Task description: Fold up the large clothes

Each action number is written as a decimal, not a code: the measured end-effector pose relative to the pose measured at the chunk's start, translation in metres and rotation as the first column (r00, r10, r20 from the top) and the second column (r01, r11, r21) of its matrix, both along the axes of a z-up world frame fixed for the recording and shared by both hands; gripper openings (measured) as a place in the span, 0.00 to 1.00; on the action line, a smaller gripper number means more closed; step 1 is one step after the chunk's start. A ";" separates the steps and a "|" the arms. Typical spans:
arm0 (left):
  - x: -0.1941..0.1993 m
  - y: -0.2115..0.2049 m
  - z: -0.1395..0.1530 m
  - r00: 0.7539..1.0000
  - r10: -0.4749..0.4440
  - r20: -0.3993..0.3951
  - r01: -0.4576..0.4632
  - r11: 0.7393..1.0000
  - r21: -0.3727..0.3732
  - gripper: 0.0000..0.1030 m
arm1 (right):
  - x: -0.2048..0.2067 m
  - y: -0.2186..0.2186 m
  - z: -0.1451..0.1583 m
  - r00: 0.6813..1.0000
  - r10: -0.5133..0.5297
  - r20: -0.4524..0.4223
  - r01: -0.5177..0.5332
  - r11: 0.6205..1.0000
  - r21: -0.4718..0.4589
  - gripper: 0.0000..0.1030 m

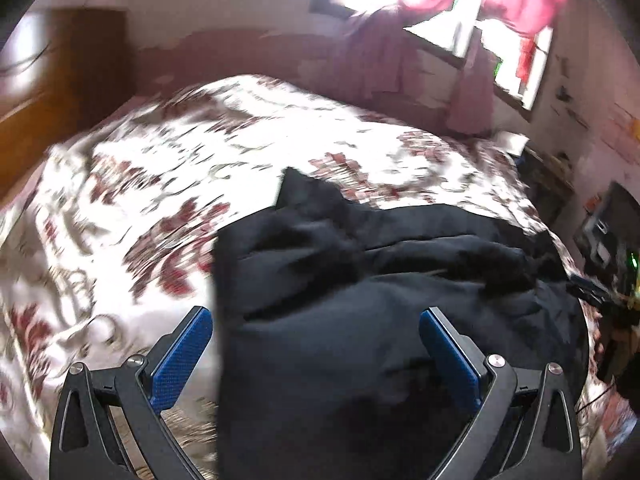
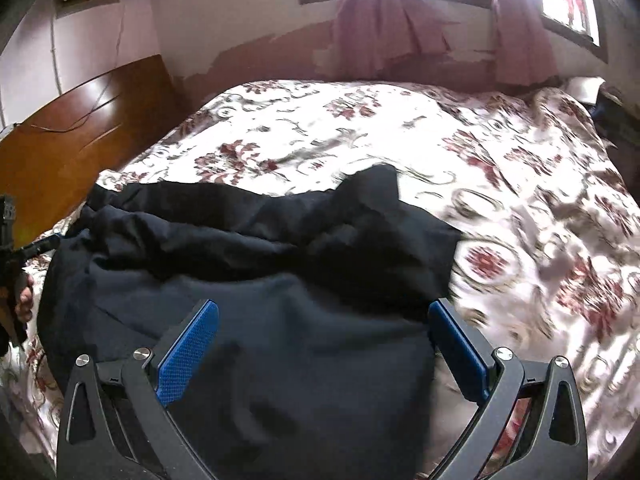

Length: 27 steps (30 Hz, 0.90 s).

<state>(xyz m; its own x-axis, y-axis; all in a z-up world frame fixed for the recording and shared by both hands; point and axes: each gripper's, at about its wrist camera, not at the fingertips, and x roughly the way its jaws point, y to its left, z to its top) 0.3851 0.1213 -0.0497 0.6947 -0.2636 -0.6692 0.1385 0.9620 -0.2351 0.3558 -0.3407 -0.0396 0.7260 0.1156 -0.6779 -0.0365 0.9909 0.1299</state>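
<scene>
A glossy wooden headboard (image 2: 80, 120) curves along the bed's left end; the left wrist view shows it only as a blurred brown slab. The bedspread (image 2: 500, 168), white with red floral and grey scroll print, covers the bed in soft wrinkles. On its near side lies the dark garment (image 1: 360, 300), a matte, thick, navy-black cloth bunched in heavy folds with one pointed corner sticking up. The left hand-held gripper (image 1: 316, 356) is spread wide, blue textured pads above the garment's left edge. The right hand-held gripper (image 2: 324, 352) is likewise spread, straddling the garment's right edge. Only the right wrist view shows a person's fingers (image 2: 24, 300) at far left. Mauve curtains (image 2: 384, 28) hang below the bright window.
</scene>
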 end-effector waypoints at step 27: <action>0.051 0.020 -0.064 0.950 -0.153 -0.272 0.068 0.952 -0.298 0.94 | 0.026 -0.061 -0.084 0.984 -0.007 -0.176 0.066 0.939 0.338 0.99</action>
<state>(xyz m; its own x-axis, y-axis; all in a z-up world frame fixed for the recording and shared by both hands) 0.4360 0.1412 -0.1136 0.4381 -0.5347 -0.7226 0.1258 0.8325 -0.5396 0.3822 -0.4020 -0.1238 0.6121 0.3369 -0.7154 0.0511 0.8860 0.4609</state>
